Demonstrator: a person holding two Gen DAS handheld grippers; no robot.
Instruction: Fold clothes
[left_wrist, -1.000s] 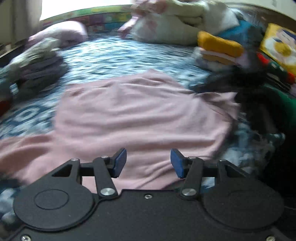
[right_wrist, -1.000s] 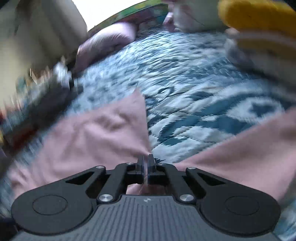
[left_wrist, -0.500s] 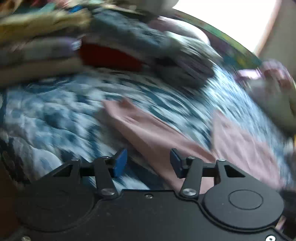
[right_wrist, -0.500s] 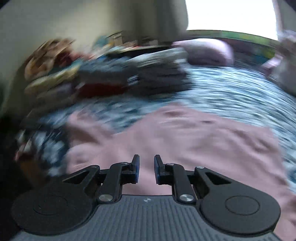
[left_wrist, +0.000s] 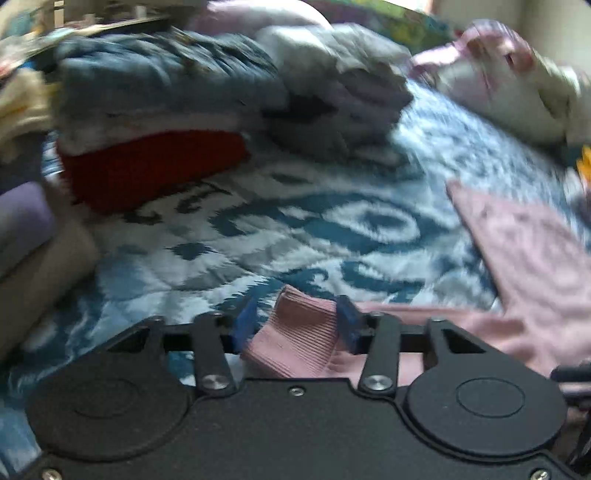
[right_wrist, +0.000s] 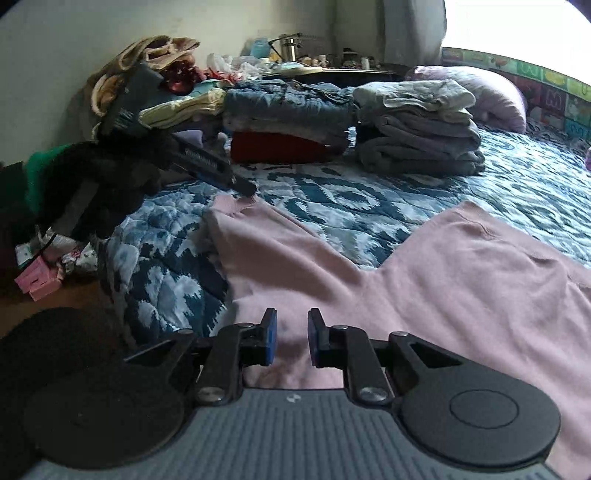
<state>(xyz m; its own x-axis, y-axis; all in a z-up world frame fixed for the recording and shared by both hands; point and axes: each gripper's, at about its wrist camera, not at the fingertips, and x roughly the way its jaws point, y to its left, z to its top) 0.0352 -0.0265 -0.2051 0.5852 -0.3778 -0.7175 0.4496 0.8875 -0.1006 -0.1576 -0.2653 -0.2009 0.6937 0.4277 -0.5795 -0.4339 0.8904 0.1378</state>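
Observation:
A pink sweatshirt (right_wrist: 461, 280) lies spread on the blue patterned quilt (right_wrist: 369, 199), one sleeve (right_wrist: 266, 240) stretched toward the bed's left edge. My left gripper (left_wrist: 295, 323) straddles the ribbed cuff (left_wrist: 291, 339) at the sleeve's end. Its jaws are closing with the cuff between the blue pads, and a gap still shows at the left pad (left_wrist: 243, 326). In the right wrist view the left gripper (right_wrist: 243, 188) sits tip-down on that cuff. My right gripper (right_wrist: 292, 332) hovers over the sweatshirt's body near the armpit, slightly open, nothing between its pads.
Stacks of folded clothes (right_wrist: 417, 136) and a denim pile on a red item (left_wrist: 147, 166) line the far side of the quilt. A lilac pillow (right_wrist: 480, 92) lies behind. The bed edge and floor with pink boxes (right_wrist: 37, 280) are at left.
Both grippers swept left across the bed. The left one went from the sweatshirt's body to the sleeve cuff. The right one, shut a second ago, now shows a small gap.

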